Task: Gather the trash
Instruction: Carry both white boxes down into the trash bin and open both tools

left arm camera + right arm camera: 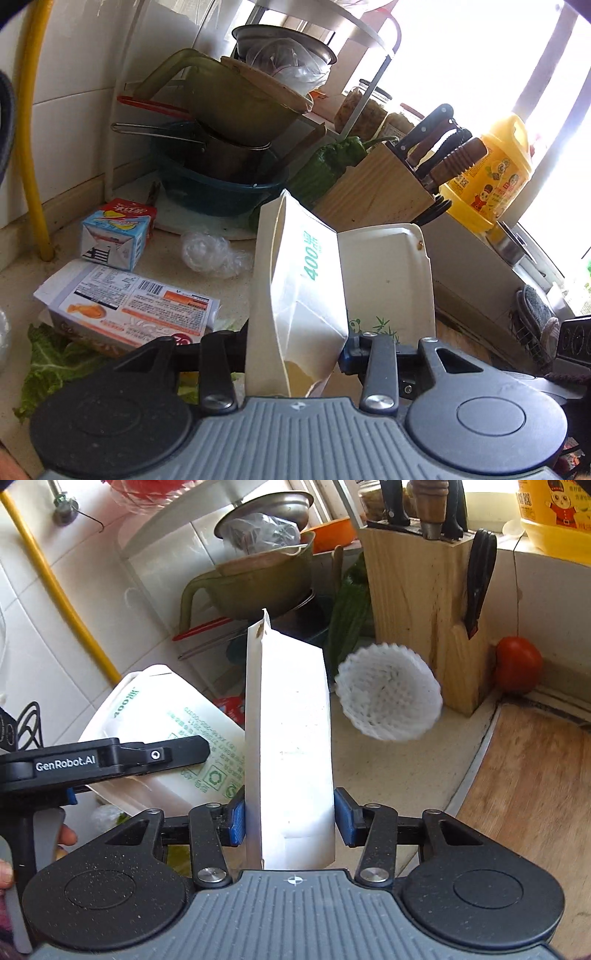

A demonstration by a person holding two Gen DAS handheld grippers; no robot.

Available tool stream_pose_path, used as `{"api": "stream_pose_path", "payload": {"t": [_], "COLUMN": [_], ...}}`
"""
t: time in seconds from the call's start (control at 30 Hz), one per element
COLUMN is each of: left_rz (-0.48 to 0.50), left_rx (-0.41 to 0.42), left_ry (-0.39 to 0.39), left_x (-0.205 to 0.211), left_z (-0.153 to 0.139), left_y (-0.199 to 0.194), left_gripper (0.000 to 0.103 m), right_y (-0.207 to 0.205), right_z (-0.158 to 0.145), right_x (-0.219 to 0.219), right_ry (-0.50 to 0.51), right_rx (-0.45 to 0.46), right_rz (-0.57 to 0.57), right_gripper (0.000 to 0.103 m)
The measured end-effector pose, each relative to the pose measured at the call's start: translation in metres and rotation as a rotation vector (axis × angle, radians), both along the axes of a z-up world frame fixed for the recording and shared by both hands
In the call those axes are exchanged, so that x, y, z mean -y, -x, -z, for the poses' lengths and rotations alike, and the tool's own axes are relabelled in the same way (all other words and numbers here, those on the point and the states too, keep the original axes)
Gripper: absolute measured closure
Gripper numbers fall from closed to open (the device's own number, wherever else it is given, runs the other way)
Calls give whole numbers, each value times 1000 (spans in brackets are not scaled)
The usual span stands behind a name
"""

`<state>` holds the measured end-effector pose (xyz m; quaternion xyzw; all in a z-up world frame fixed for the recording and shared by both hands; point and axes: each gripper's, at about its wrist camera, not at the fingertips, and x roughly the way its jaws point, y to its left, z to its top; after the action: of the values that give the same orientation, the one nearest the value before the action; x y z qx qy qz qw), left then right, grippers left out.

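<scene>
The left tongs (295,343) grip a creased white paper bag (295,280) with green print, raised above the counter (236,284). The right tongs (291,821) clamp a flat, smooth white carton (290,738), beside a ruffled foam net (388,692).

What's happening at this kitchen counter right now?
A person is clearing trash with a gripper in each hand. The left gripper is clamped on a white paper bag; the right gripper is clamped on a tall white carton. A milk box, a printed package and a foam net are not held.
</scene>
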<state>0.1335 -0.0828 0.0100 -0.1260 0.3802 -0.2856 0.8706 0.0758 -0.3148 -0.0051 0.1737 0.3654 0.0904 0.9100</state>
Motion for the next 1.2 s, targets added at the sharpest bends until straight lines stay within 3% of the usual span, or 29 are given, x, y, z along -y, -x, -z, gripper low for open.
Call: {"api": "stream_pose_path", "payload": {"t": [0.2, 0.47, 0.9, 1.2], "left_rz": [-33, -136, -421, -571], "left_rx": [6, 87, 146, 72], "left_ry": [32, -1, -89, -146], "left_x": [-28, -73, -170, -217], "left_z": [-8, -24, -34, -6], "left_y": [18, 57, 132, 163], "left_gripper": [67, 67, 66, 65], "right_y": [16, 27, 33, 48], "right_z": [-6, -21, -30, -15], "right_x": [-25, -70, -172, -249], "right_ry": [12, 53, 32, 23], "right_rx": [7, 53, 114, 99], "right_rz": [-3, -90, -373, -566], "right_gripper": [48, 48, 48, 48]}}
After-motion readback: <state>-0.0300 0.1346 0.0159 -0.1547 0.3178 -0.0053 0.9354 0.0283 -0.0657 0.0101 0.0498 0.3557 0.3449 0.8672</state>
